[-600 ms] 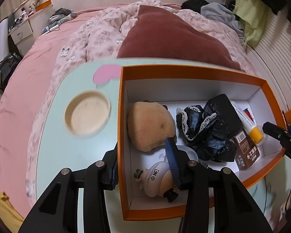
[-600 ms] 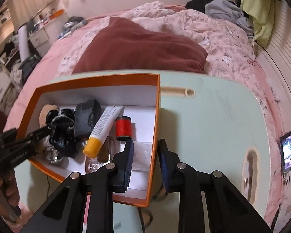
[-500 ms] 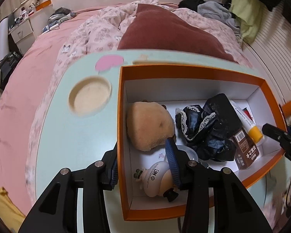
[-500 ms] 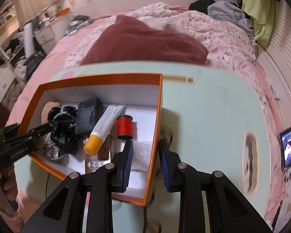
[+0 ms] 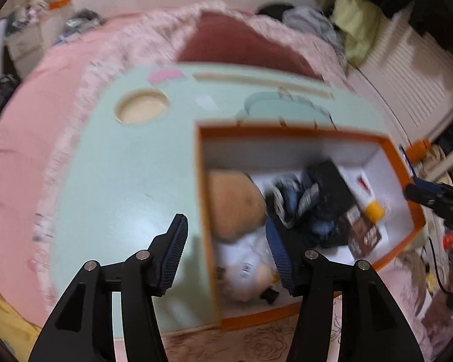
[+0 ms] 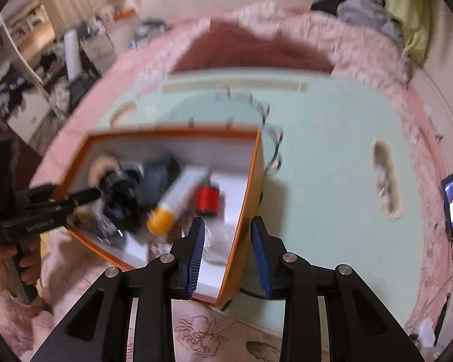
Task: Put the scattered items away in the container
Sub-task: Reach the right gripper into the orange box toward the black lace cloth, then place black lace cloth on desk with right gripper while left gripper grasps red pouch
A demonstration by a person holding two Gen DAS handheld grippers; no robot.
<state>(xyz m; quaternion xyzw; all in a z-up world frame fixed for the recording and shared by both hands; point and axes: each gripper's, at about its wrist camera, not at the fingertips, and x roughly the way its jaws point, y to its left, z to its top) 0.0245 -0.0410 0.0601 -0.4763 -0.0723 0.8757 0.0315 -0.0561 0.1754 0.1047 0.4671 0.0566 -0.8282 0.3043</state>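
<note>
Left gripper: the left gripper (image 5: 226,242) straddles the near-left wall of the orange box (image 5: 287,129), one finger outside over the table and one inside. Its jaws stand well clear of the cardboard on both sides, so it is not pinching anything.
Right gripper: the right gripper (image 6: 228,241) straddles the box's right wall, with visible gaps either side. It looks loose, nothing clamped.
Box position: the orange box (image 6: 172,134) sits at the near edge of the mint-green lap table (image 5: 111,175), its near corner seeming to hang past the rim.
Box contents, near: a small round figurine (image 5: 250,274) and a crumpled clear wrapper (image 6: 217,235) by the front wall.
Box contents, farther: a tan plush (image 5: 235,202), a dark bundle of cloth (image 5: 317,199), a brown carton (image 5: 365,235), a yellow-capped tube (image 6: 175,202) and a red thread spool (image 6: 207,200).
Table beyond: no loose item shows, only the round cup recess (image 5: 142,110) and slots.
Background: a bed with a pink quilt (image 5: 45,96) and a maroon pillow (image 5: 241,45).
Progress: gathering looks finished. What seems left is settling the box's place and withdrawing both tools.
Caveat: both views are motion-blurred, so small leftovers could be missed.
</note>
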